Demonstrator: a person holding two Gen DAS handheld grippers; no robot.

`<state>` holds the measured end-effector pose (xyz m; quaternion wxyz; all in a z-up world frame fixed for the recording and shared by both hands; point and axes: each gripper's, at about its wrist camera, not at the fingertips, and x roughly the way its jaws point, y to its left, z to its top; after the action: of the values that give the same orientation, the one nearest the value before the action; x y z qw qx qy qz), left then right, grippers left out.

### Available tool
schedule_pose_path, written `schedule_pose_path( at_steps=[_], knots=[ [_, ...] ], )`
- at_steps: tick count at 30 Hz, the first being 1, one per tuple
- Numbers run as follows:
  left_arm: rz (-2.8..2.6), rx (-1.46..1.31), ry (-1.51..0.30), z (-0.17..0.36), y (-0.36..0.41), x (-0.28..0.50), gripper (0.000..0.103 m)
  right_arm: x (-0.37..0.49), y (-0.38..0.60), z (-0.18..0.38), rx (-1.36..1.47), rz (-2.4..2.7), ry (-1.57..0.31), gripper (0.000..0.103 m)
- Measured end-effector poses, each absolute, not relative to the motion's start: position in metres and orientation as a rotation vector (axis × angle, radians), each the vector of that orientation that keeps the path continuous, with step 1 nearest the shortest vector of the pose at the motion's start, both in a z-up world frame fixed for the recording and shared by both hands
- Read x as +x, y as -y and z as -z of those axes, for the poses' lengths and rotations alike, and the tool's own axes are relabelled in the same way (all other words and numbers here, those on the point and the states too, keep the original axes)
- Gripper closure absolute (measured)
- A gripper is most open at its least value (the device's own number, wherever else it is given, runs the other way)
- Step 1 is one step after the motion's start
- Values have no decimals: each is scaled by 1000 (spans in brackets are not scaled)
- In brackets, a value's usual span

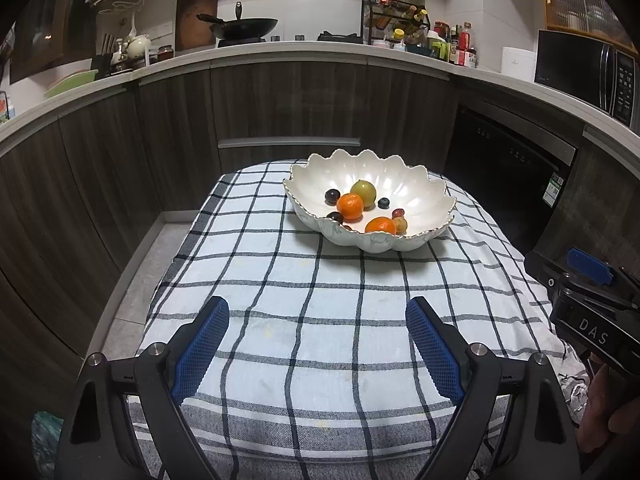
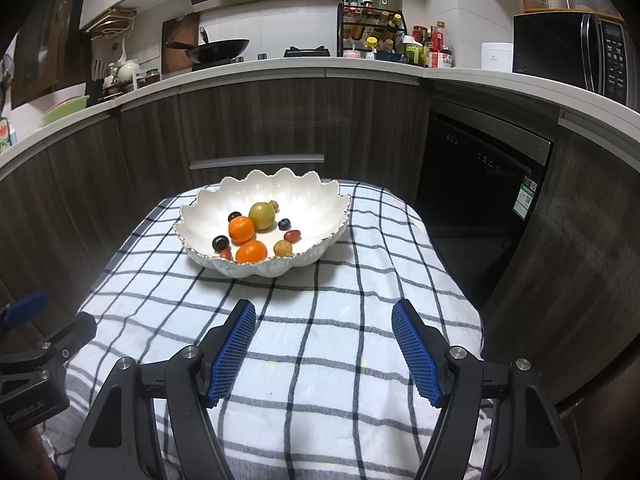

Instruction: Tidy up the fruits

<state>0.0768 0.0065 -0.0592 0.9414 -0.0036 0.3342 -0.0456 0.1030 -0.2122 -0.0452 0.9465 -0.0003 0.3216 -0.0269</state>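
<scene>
Since every fruit in view already sits in the bowl (image 1: pixel 416 196), on the far half of the table (image 1: pixel 280 280), the task looks at or near its end; risk now is mostly from needless moves.

Left hand-held gripper (image 1: pixel 318 344): jaws wide apart, nothing between them, hanging over bare checked cloth (image 1: pixel 340 320) on the near side of the bowl. Right hand-held gripper (image 2: pixel 324 346): jaws open a bit less, also empty, also short of the bowl.

In the bowl: two oranges (image 2: pixel 241 228), a green-yellow fruit (image 2: pixel 262 216), a blueberry (image 2: pixel 284 223), dark and red grapes (image 2: pixel 220 243), a small tan fruit (image 2: pixel 282 248). One orange, the tan fruit and a red grape lie close to the near rim.

What could go wrong:
- reaching in could nudge the near orange or grapes over the low scalloped rim; round fruit would likely roll off the table.
- a jaw catching the rim could tip or slide the bowl; the cloth looks loose and draped, so it may drag.
- pinching a grape or the blueberry hard would probably crush it.
- both grippers are side by side, so they could bump if both go in together.
- cannot tell whether any fruit lies outside the views.
</scene>
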Motion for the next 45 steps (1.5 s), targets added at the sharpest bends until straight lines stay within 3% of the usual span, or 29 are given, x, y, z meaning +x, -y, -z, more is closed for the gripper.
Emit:
schedule_pose_path(
  at_steps=[45],
  knots=[
    [85, -7, -675, 55, -10, 76, 12, 102, 215, 45, 3, 56, -654, 31]
  ],
)
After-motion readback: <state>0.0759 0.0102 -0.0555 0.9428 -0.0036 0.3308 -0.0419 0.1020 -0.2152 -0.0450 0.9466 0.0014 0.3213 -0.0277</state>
